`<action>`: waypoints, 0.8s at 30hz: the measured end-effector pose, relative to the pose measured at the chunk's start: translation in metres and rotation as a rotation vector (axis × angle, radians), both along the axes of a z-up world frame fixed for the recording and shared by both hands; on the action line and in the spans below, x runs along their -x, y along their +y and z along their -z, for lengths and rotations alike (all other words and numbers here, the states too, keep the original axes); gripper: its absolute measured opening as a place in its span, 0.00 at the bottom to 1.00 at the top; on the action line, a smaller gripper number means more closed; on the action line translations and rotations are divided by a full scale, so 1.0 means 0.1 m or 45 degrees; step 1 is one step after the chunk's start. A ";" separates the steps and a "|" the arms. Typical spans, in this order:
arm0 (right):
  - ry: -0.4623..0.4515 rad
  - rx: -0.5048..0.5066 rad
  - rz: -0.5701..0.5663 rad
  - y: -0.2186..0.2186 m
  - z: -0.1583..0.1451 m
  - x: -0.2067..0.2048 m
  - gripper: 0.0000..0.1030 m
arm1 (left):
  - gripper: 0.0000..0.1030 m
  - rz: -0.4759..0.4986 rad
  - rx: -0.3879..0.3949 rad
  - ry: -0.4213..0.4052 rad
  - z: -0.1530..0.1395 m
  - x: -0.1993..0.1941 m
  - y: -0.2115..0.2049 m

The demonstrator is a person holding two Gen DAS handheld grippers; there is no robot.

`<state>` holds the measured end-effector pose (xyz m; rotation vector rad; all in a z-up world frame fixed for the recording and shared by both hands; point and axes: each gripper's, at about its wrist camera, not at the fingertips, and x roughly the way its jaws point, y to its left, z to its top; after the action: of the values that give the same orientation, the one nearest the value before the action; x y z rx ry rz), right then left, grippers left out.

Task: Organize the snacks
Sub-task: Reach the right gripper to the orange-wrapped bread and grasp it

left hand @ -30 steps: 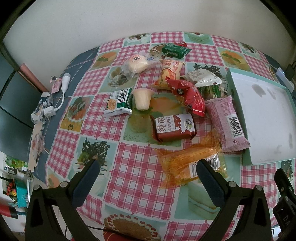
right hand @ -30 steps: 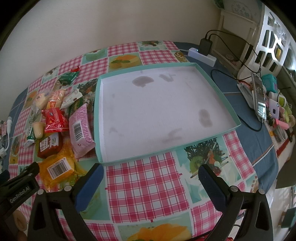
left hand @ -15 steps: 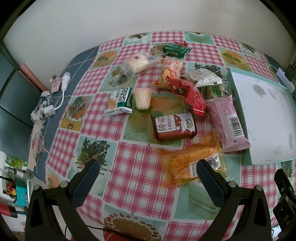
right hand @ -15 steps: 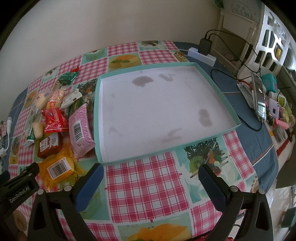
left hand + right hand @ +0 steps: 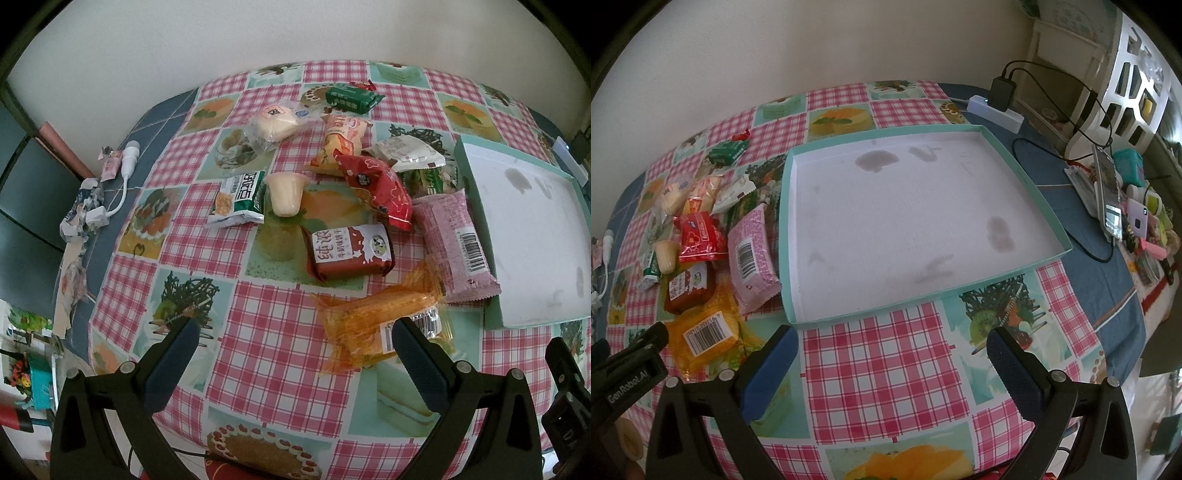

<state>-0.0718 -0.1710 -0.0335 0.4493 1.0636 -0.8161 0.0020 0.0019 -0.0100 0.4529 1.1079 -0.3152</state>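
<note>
Several snack packets lie in a heap on the checked tablecloth: an orange packet [image 5: 376,325], a brown milk-biscuit pack [image 5: 351,251], a pink packet [image 5: 454,243], a red packet [image 5: 376,188], a jelly cup [image 5: 284,192] and a green packet [image 5: 351,96]. A shallow teal tray [image 5: 1049,206] with nothing in it lies to their right. My left gripper [image 5: 295,358] is open, just short of the orange packet [image 5: 701,336]. My right gripper [image 5: 890,362] is open and empty, in front of the tray's near rim.
A power strip [image 5: 997,109] with a charger and cables lies behind the tray. A phone [image 5: 1108,192] and small clutter crowd the table's right edge. A white cable and paper scraps [image 5: 92,206] lie at the left edge. A wall runs behind the table.
</note>
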 end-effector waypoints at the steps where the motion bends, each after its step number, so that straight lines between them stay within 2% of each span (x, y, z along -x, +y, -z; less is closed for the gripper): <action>1: 0.003 0.001 -0.002 0.01 0.00 -0.01 1.00 | 1.00 -0.020 0.014 0.014 0.00 -0.03 0.03; 6: -0.017 -0.001 -0.078 0.11 -0.01 -0.11 1.00 | 1.00 -0.284 0.120 0.110 0.05 -0.31 0.42; 8: -0.024 -0.013 -0.138 0.18 0.01 -0.19 1.00 | 1.00 -0.346 0.158 0.146 0.08 -0.39 0.56; 16: -0.046 -0.093 -0.310 0.55 0.10 -0.54 1.00 | 1.00 -0.413 0.212 0.213 0.16 -0.49 0.74; 19: -0.042 -0.096 -0.350 0.66 0.13 -0.65 1.00 | 1.00 -0.412 0.214 0.225 0.17 -0.52 0.74; 24: -0.025 -0.180 -0.439 0.81 0.25 -0.87 1.00 | 1.00 -0.462 0.215 0.272 0.27 -0.63 0.81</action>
<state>0.0155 -0.0901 -0.0583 0.3776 1.1456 -0.4324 0.0653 0.0826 -0.0368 0.0639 1.3340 -0.1369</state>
